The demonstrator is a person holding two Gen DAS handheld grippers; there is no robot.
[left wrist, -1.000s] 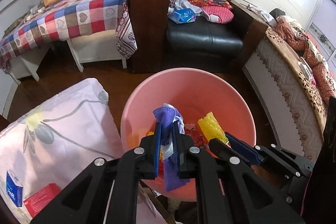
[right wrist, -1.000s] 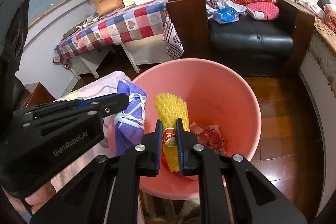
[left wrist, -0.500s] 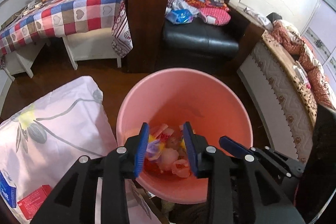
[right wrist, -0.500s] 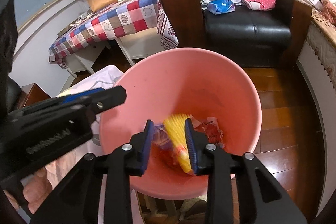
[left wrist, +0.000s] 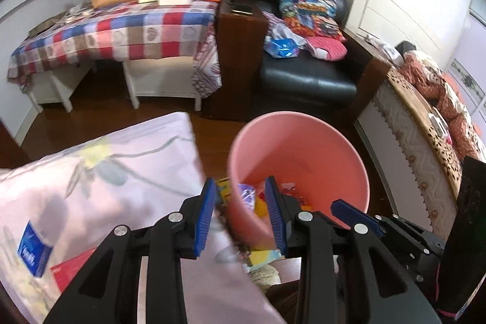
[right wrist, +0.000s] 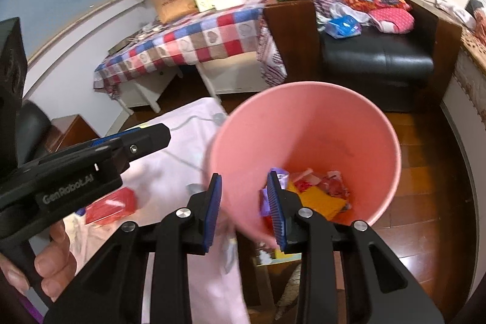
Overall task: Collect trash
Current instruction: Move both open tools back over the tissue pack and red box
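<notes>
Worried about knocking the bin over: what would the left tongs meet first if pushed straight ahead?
Probably the near rim of the pink bin, which sits between the open, empty left tongs. Beyond it lies the trash inside; depth is uncertain.

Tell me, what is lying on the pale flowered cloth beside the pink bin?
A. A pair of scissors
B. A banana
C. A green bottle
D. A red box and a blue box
D: a red box and a blue box lie on the flowered cloth, left of the pink bin.

Pink bin (left wrist: 303, 135), red-blue-white checked tablecloth (left wrist: 121, 32), black armchair (left wrist: 306, 81), pale pink floral sheet (left wrist: 91, 178).
</notes>
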